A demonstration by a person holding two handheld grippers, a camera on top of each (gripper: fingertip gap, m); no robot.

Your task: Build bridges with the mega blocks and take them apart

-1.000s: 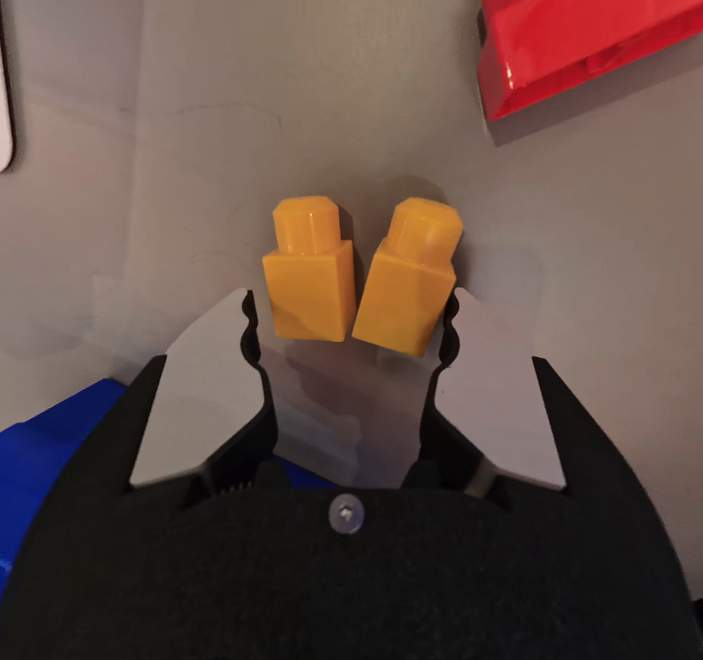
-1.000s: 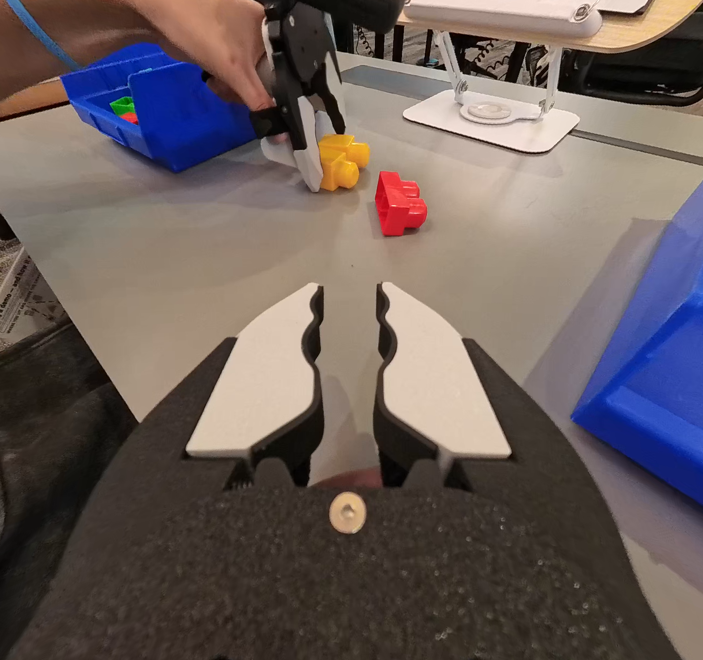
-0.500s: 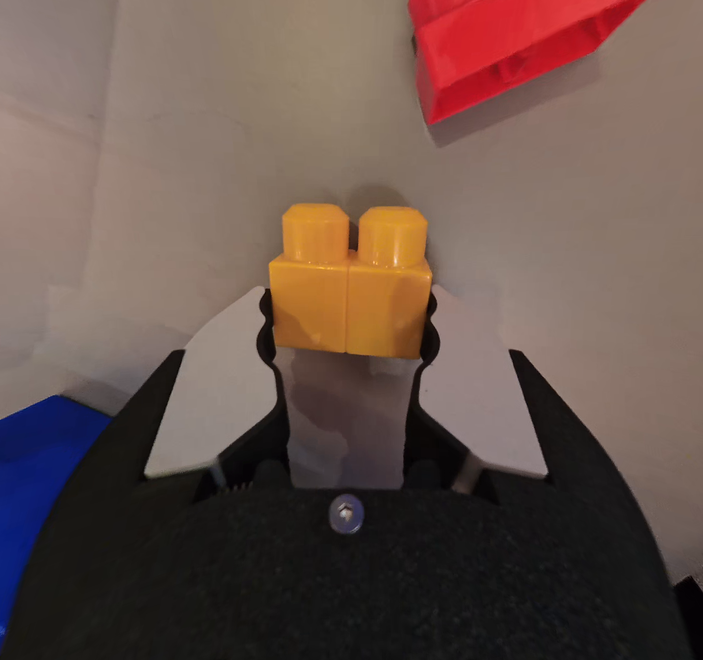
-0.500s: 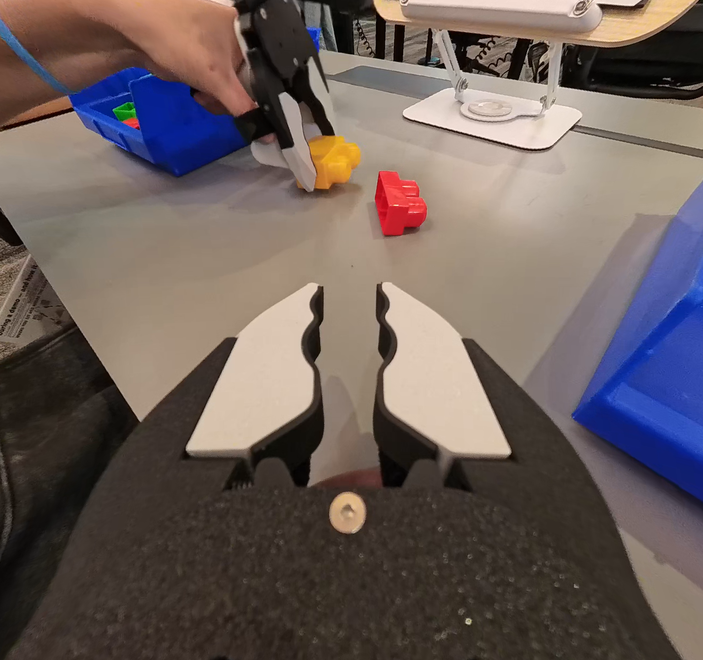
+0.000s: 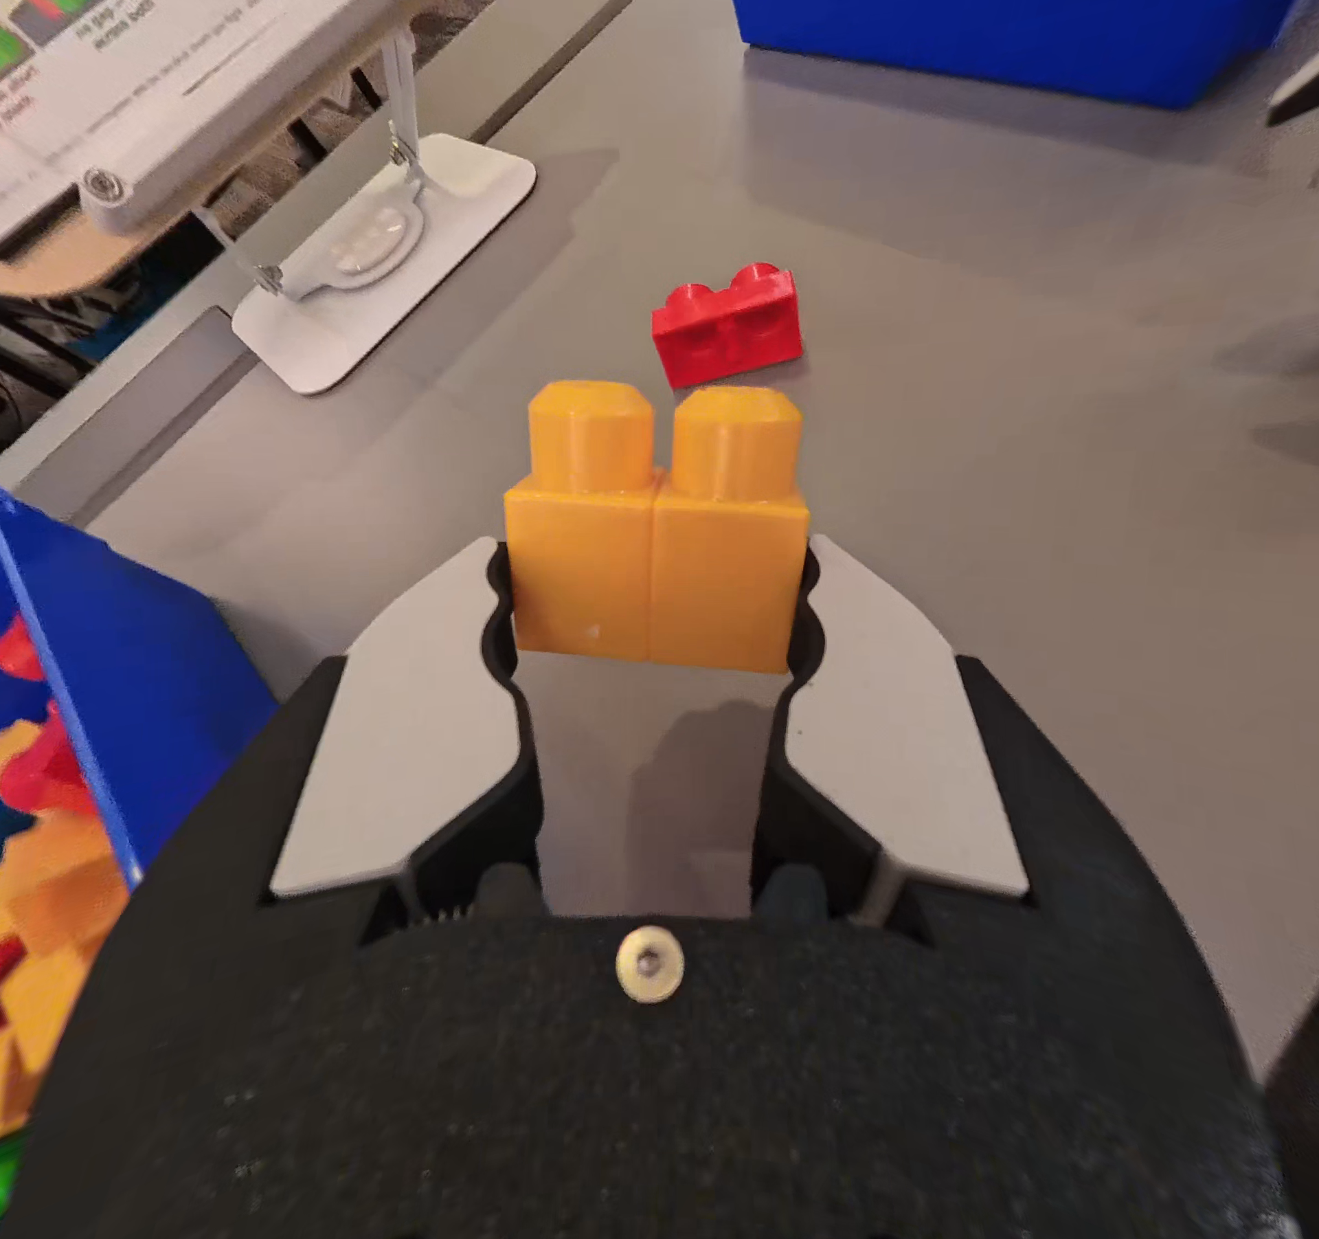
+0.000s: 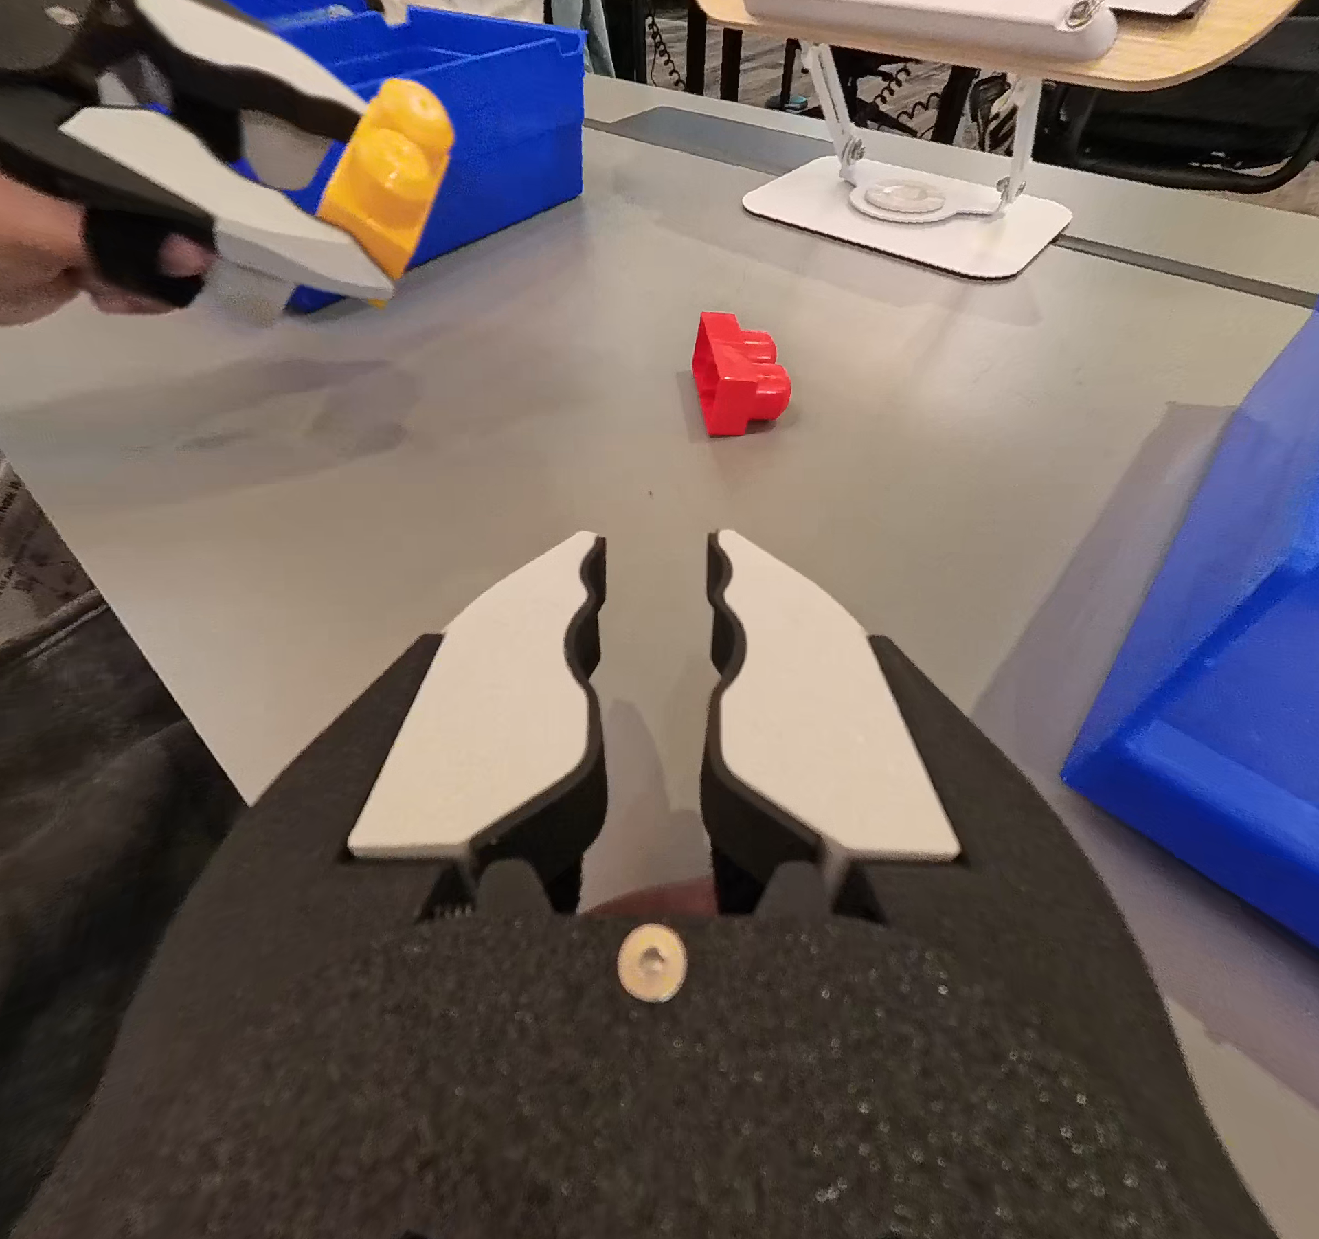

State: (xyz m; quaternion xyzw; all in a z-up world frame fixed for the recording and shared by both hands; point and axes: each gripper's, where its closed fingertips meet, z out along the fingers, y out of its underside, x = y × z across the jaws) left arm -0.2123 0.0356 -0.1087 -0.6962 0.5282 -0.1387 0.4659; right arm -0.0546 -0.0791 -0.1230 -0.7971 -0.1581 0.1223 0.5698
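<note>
My left gripper [image 5: 655, 605] is shut on two orange one-stud blocks [image 5: 657, 562] pressed side by side, and holds them in the air above the grey table [image 5: 999, 491]. In the right wrist view the same gripper [image 6: 371, 191] and orange blocks [image 6: 389, 176] hang at the upper left. A red two-stud block [image 5: 728, 334] lies on its side on the table beyond them; it also shows in the right wrist view [image 6: 739, 376]. My right gripper [image 6: 657, 562] is open a little and empty, low over the table's near edge.
A blue bin [image 6: 499, 98] stands at the far left, with several coloured blocks [image 5: 43, 812] inside. Another blue bin [image 6: 1213, 669] is at the right. A white stand [image 6: 906, 212] with an instruction sheet sits at the back. A person sits behind the table.
My left gripper closed on the two orange blocks, pushed them together, then lifted them off the table and tilted up. The right gripper has hardly moved.
</note>
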